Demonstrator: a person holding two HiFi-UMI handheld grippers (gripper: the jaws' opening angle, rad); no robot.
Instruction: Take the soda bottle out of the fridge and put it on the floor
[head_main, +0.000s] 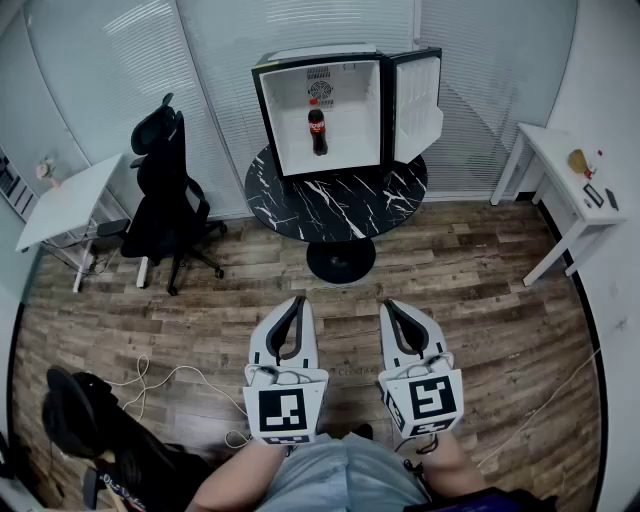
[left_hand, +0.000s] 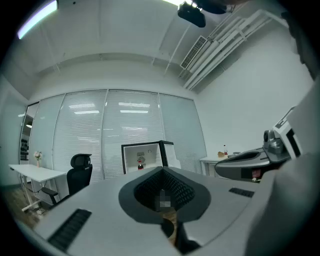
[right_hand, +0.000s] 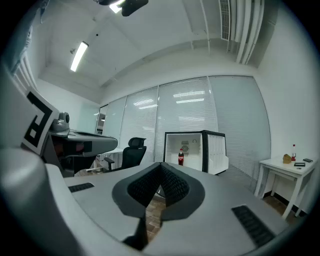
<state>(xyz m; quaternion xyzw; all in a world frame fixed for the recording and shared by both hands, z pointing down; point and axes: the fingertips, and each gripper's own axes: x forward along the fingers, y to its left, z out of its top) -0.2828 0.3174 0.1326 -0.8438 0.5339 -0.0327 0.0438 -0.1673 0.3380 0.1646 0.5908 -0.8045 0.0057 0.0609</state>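
Standing upright inside the open fridge (head_main: 290, 110) is the soda bottle (head_main: 317, 131): dark contents, red label and cap, set roughly mid-width on the white interior floor, touched by nothing. The fridge door (head_main: 418, 100) is swung out to the right. The fridge is seated on a round black marble-pattern table (head_main: 350, 205) with a pedestal base. Left gripper (head_main: 297, 300) and right gripper (head_main: 390, 305) are held low, side by side and apart from each other, just ahead of the person's lap, both pointed toward the fridge and well apart from it. Left jaws are pressed fully together, with nothing gripped between the pads. Right jaws are likewise closed tip to tip and empty. In each gripper view the fridge with the bottle is framed just above the closed jaw tips, far off. The wood-plank floor (head_main: 480, 290) lies between the grippers and the table. A black office chair (head_main: 165, 185) is parked left of the table, with a white desk (head_main: 60, 205) further left. A white side table (head_main: 565, 180) is placed against the right wall, and small items are seen on it. A white cable (head_main: 165, 385) is looped on the floor left of the left gripper.
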